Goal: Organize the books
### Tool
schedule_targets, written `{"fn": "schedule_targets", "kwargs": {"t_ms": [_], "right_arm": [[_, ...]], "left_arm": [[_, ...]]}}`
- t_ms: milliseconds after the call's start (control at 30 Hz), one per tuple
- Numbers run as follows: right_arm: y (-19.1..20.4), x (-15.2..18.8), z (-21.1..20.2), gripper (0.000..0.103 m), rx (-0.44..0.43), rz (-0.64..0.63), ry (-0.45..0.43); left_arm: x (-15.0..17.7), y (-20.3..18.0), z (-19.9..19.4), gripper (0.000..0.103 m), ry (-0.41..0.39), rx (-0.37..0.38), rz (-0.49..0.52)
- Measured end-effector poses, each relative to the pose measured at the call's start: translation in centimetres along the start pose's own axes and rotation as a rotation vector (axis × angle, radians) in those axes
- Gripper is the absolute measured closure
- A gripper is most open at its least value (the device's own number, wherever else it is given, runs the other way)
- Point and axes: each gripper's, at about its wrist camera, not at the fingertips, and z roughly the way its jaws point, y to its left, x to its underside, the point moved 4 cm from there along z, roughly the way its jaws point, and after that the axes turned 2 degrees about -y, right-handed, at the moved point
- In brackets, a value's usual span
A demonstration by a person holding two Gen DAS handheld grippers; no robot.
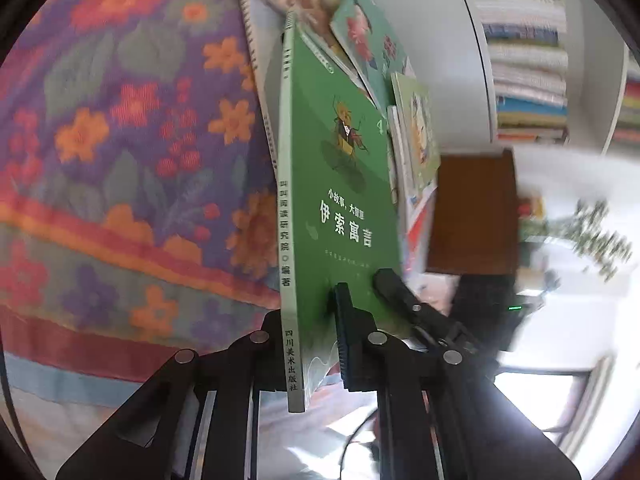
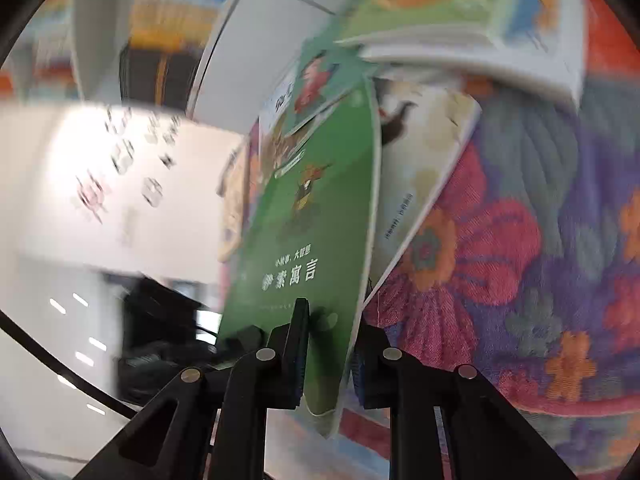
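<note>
A thin green picture book (image 1: 340,184) with white Chinese title stands on edge, lifted off the flowered cloth (image 1: 120,140). My left gripper (image 1: 310,320) is shut on its lower spine corner. My right gripper (image 2: 330,340) is shut on the same green book (image 2: 316,220) at its lower edge; its finger (image 1: 394,286) shows against the cover in the left wrist view. Behind it lie several other picture books in a loose pile (image 1: 376,40), also in the right wrist view (image 2: 460,28).
A white bookshelf (image 1: 524,60) filled with books stands behind the pile. A brown box (image 1: 476,208) and a plant (image 1: 596,232) are at the right. The flowered cloth (image 2: 540,240) covers the surface under the books.
</note>
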Motion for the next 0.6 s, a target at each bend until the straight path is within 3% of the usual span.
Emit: {"fn": "schedule_targets", "kwargs": {"t_ms": [133,233,367,600], "right_arm": [[4.2,1.3,0.7,0.084,0.17,-0.206,0.015],[7.4,2.5,1.0,0.084,0.265,-0.314,0.001],[10.8,3.2,1.4,0.084,0.264,-0.335,-0.028],[18.6,2.4,4.4,0.083,0.256,-0.4,-0.075]], "left_arm": [[0.3,-1.6,-1.3,0.089,-0.009,-0.179,0.244],[0.4,-2.6,-3.2,0.087,-0.024,-0.238,0.393],[-0.6,-3.1,-6.5,0.085,-0.064,-0.268,0.51],[-3.9,-2.6,-13.8,0.085,-0.167,-0.227,0.553]]}}
